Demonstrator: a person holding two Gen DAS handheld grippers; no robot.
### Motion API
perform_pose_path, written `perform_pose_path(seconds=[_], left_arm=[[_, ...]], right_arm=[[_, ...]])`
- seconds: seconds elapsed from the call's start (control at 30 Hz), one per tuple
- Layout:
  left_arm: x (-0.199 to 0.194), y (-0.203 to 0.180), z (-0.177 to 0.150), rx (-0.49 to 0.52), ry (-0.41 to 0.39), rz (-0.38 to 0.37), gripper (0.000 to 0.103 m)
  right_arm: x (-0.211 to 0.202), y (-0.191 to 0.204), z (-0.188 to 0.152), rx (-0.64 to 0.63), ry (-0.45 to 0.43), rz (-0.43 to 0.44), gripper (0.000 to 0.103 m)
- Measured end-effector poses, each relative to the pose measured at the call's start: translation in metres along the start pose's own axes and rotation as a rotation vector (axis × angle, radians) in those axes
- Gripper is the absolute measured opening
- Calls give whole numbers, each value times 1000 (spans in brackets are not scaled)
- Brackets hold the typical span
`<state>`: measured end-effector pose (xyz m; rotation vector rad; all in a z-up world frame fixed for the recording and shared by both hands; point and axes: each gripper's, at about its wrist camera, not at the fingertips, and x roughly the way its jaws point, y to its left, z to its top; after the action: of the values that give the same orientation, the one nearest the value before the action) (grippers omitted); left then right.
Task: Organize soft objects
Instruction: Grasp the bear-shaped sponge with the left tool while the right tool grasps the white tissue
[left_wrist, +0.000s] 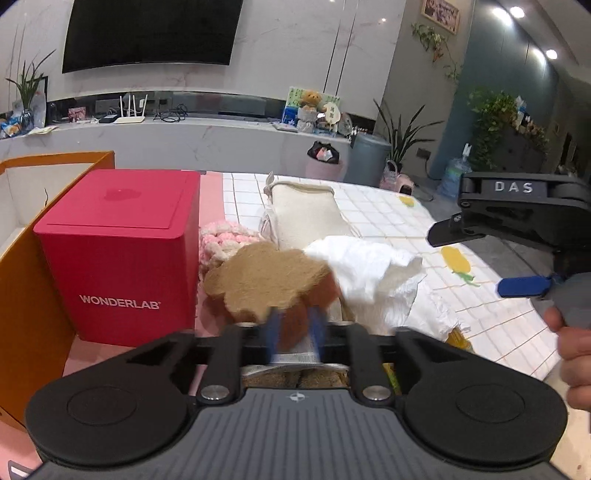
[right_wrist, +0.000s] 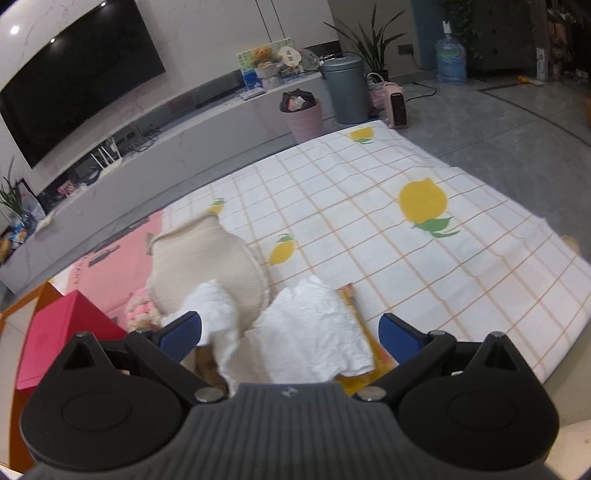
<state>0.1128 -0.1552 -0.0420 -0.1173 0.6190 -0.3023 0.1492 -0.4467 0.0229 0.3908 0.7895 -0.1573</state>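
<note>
Left wrist view, grip: the left gripper (left_wrist: 295, 332) had its blue fingers (left_wrist: 274, 328) drawn in on the near edge of a tan cloud-shaped sponge (left_wrist: 267, 278), at 6 o'clock in the frame.
Left wrist view, surroundings: a red box (left_wrist: 118, 254) stood at 9 o'clock, a crumpled white cloth (left_wrist: 373, 273) at 3 o'clock of the sponge, a cream mitt (left_wrist: 306, 214) at 12.
Left wrist view, writing: "WONDERLAB" on the box; "DAS" on the right gripper (left_wrist: 517, 269).
Right wrist view, grip: the right gripper (right_wrist: 290, 338) stood wide open over the white cloth (right_wrist: 310, 332), holding nothing.
Right wrist view, spread: lemon-print tablecloth (right_wrist: 388, 236) from 12 to 3 o'clock.
Progress: early, I judged; sponge just being gripped, cloth, mitt and pink knit piece (left_wrist: 221, 240) still loose.
</note>
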Motion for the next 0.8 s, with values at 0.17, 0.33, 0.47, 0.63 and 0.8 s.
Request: perform_pose_path(seconds=[0.17,0.33,0.47,0.63,0.8], left_arm=[[-9,4,-2,-88,-69,53,82],[-4,13,-1,-194,-62,64,86],[6,23,5,-349,-66,68,86],[31,16,19,-396,11,151,87],[54,5,30,-375,58,220,88]], right_arm=[[14,8,-1,58,-10,52,100],[44,23,-5,40,32,24,82],[63,18,-9,24,115,26,35],[58,-4,-6,86,124,56,13],[35,-22,2,38,29,-81,13]])
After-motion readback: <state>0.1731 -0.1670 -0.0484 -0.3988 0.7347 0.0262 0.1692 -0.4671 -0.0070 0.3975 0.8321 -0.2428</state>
